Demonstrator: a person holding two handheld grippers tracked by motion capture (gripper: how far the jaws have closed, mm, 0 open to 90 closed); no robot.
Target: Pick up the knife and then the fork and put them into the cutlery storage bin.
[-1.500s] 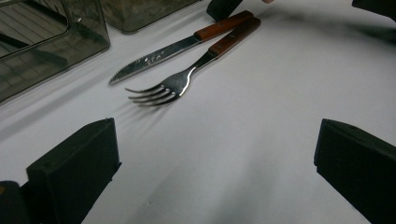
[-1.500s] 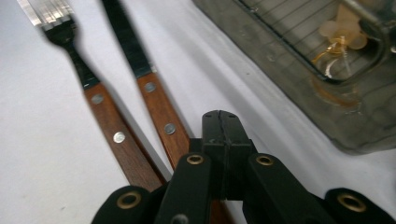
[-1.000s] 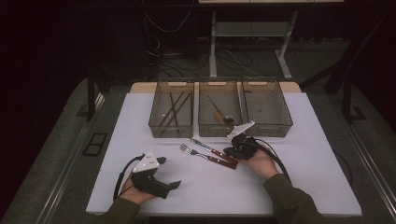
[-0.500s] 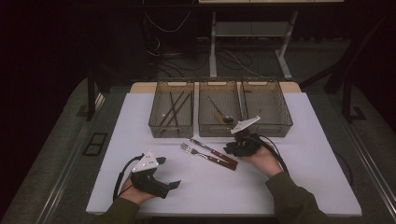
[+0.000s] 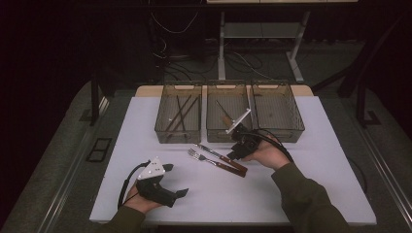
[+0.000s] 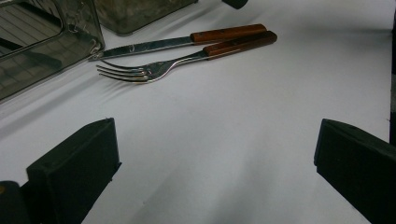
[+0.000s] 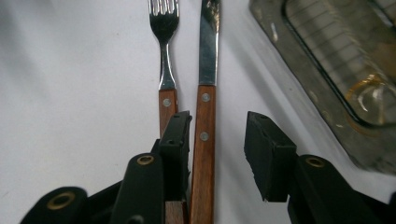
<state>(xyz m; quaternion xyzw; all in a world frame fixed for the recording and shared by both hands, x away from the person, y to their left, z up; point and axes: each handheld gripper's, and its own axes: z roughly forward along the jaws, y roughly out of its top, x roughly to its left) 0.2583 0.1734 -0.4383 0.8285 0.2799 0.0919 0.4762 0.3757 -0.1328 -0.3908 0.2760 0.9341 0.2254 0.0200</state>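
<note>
Right gripper view: my right gripper [image 7: 217,140] straddles the knife [image 7: 205,116] handle, jaws apart; next, squeeze. Left gripper [image 5: 163,187] idles wide open, empty.

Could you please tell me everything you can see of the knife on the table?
The knife lies flat on the white table, beside the fork. It has a shiny metal blade and a brown, wood-like handle with rivets. Its blade points toward the trays. The right hand-held gripper straddles its handle, jaws open, not yet closed on it.
</note>
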